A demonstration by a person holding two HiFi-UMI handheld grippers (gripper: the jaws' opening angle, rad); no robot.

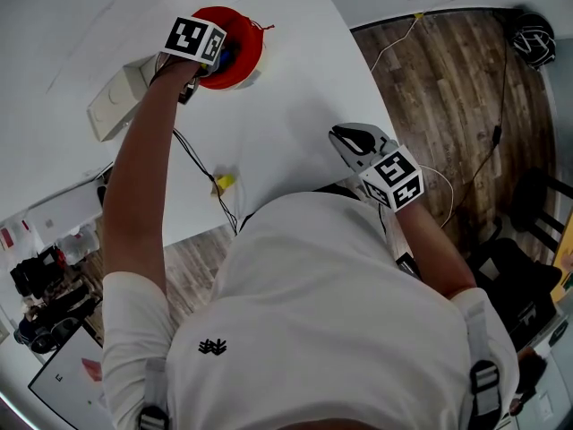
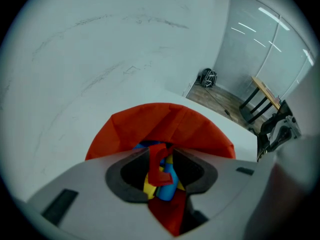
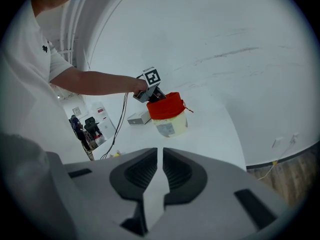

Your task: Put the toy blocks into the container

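Note:
The container (image 1: pixel 249 54) is a pale tub with a red liner (image 2: pixel 165 121), standing at the far side of the white table (image 1: pixel 295 115). My left gripper (image 1: pixel 224 59) points down into its mouth. In the left gripper view its jaws (image 2: pixel 161 151) stand apart around a red block (image 2: pixel 160 166), which hangs loosely between the pads. A blue block (image 2: pixel 169 186) and a yellow block (image 2: pixel 149 186) lie below in the liner. My right gripper (image 1: pixel 345 137) hovers over bare table nearer me, jaws together with nothing in them (image 3: pixel 160 156). It looks towards the tub (image 3: pixel 169 115) and the left gripper (image 3: pixel 152 91).
A white box (image 1: pixel 116 106) lies left of the container, with a black cable (image 1: pixel 192 159) running to the near table edge past a small yellow thing (image 1: pixel 224 183). Wood floor (image 1: pixel 448 79) and a black chair (image 1: pixel 537 204) lie to the right beyond the table's curved edge.

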